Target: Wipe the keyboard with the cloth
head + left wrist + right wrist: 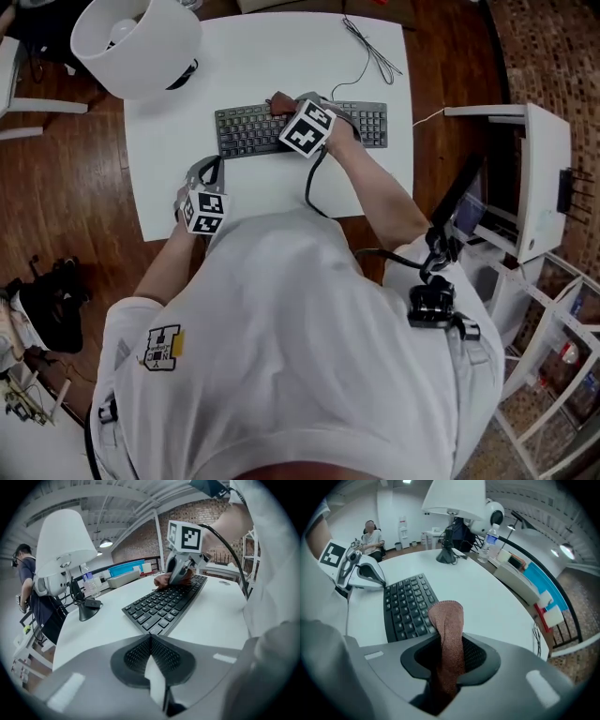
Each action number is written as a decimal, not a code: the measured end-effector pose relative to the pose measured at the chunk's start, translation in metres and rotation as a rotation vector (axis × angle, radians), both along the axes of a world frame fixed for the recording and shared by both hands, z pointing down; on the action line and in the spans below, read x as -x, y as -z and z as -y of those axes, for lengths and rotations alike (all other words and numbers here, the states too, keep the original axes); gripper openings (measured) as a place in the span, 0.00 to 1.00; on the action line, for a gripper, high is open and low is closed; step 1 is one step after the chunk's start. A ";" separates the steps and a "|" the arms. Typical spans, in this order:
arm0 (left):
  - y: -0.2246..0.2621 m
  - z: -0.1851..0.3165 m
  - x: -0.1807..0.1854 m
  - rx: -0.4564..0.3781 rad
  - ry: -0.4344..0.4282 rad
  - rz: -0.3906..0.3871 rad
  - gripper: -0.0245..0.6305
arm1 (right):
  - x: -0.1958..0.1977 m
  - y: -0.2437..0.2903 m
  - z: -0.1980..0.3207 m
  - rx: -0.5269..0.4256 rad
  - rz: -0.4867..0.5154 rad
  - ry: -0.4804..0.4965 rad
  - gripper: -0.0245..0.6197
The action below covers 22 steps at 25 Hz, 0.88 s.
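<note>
White cotton of the person's shirt is filling the near part of the head view, and just beyond it the left gripper [201,174] is sitting at the near left edge of the white table [262,56], its jaws pressing together with nothing between them. Beyond it and to its right, the black keyboard [246,131] is lying flat across the middle of the table. The right gripper [284,106] is pointing steeply down over the keyboard's middle, its jaws clamping a reddish-brown cloth [446,620]; the cloth's free end is meeting the keys near the keyboard's far edge. Farther left, a white lamp [136,42] is standing at the far left corner, and a clear water bottle [490,538] is standing upright close to the lamp's base; how full it is cannot be told. At the far right of the table a thin black cable [370,52] is lying loose.
</note>
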<state>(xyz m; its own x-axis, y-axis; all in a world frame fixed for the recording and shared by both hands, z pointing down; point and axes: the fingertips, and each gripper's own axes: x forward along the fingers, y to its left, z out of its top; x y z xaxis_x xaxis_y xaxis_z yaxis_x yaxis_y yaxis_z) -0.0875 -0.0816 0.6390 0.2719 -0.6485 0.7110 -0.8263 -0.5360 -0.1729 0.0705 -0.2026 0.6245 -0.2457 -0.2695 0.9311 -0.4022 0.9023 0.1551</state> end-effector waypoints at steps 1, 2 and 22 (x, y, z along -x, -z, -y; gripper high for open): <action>-0.001 0.001 0.000 -0.001 0.003 -0.002 0.04 | -0.019 -0.001 0.003 -0.003 -0.011 -0.034 0.20; -0.001 0.001 0.001 -0.001 0.005 -0.002 0.04 | -0.037 -0.002 0.006 -0.007 -0.021 -0.070 0.20; -0.002 -0.001 -0.004 -0.017 0.012 -0.009 0.04 | -0.227 0.011 0.019 -0.071 -0.166 -0.445 0.20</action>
